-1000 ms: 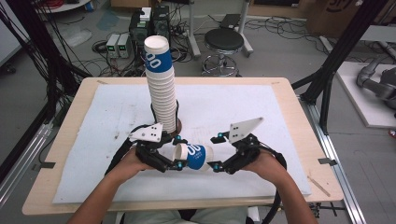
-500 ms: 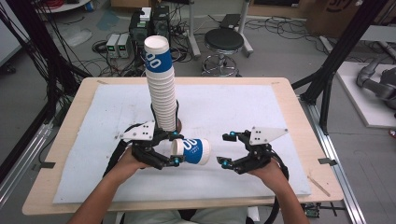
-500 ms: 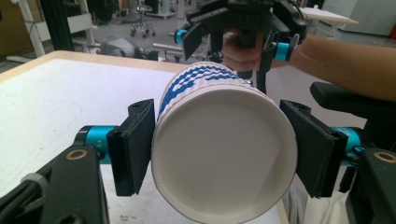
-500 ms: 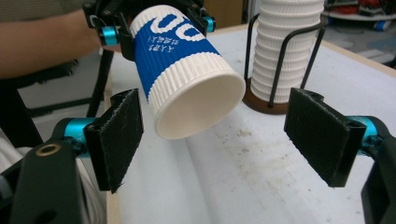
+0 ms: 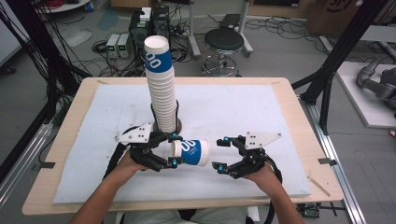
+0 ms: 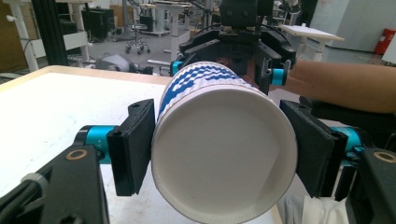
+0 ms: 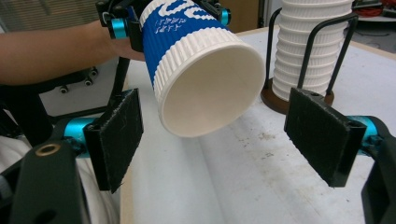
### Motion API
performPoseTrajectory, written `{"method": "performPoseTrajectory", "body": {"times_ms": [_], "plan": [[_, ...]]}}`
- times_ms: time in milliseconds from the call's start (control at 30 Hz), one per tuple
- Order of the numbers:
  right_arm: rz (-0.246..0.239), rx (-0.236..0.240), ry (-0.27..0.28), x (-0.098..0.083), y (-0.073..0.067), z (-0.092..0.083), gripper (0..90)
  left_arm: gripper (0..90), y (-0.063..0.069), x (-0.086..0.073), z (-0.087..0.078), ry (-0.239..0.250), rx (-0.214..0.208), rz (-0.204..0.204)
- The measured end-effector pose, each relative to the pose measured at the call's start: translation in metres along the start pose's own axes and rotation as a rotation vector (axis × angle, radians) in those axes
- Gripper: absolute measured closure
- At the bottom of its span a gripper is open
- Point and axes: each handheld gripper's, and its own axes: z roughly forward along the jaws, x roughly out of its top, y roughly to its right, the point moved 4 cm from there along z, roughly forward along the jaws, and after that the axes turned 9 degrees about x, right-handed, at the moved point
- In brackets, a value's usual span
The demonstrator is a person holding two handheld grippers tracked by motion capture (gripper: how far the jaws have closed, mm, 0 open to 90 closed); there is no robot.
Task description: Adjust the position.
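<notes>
- The paper cup (image 5: 190, 152) was white with a ribbed sleeve printed in blue and white; it lay on its side, off the mat, held near the front edge of the table, just near of the tall stack.
- In the left gripper view its flat white base (image 6: 224, 154) faced the camera; in the right gripper view its open mouth (image 7: 210, 95) showed a plain white inside.
- The left gripper (image 5: 161, 151) pinched the cup at its base end, one black pad pressed against each side.
- The right gripper (image 5: 223, 154) sat just right of the cup's mouth with its jaws spread wide, pads clear of the rim and nothing between them.
- The printing on the sleeve was too small and tilted to read; I could make out only large white characters on the blue.
- The left pads covered parts of the cup's sides, and the hand behind the left gripper was mostly hidden by its grey plate.
- Behind the cup stood the stack of cups (image 5: 161, 88), topped by another blue-banded cup, in a black wire holder (image 7: 306, 56) on a round brown base.
- Everything sat over a white mat (image 5: 261, 112) on a wooden table (image 5: 65, 140).
- A black stool (image 5: 224, 42) and tangled cables lay on the floor beyond the far edge.
</notes>
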Motion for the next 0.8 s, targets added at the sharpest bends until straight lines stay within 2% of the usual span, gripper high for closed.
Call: {"method": "performPoseTrajectory", "body": {"times_ms": [500, 800], "plan": [[0.026, 0.041, 0.006, 0.001, -0.002, 0.010, 19.4, 29.8, 0.006, 0.002, 0.004, 0.030, -0.050, -0.005], [0.047, 0.107, 0.025, 0.001, -0.004, 0.017, 16.6, 30.1, 0.011, 0.003, 0.007, 0.075, -0.089, -0.016]]}}
